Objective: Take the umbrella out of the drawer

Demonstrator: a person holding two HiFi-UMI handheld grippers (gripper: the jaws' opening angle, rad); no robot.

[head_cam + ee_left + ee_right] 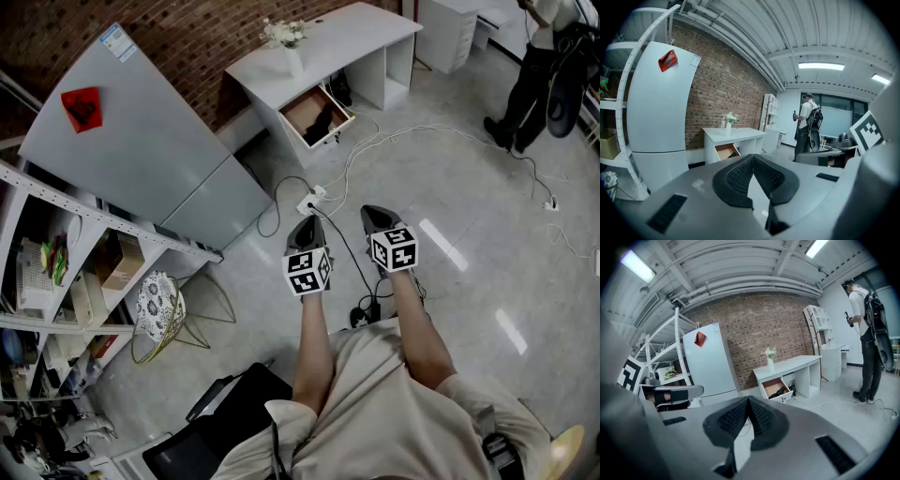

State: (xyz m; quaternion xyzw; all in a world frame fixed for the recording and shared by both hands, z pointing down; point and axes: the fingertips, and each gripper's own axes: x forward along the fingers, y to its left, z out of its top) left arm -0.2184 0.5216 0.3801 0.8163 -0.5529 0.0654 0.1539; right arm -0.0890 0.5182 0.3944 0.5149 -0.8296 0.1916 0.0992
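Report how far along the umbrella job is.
Done: the drawer of the white desk already stands open, with a dark object, likely the umbrella, lying inside. In hand: nothing; the left tool and right tool are both shut and empty, well short of the desk. Left: approach, grip the umbrella and lift it out.

Open drawer [300, 108], pulled out from under the white desk top, brown inside, white front. Dark umbrella [321, 122] lies inside it, slanted, toward the front half of the drawer, resting on the drawer bottom. Finer detail too small to tell.
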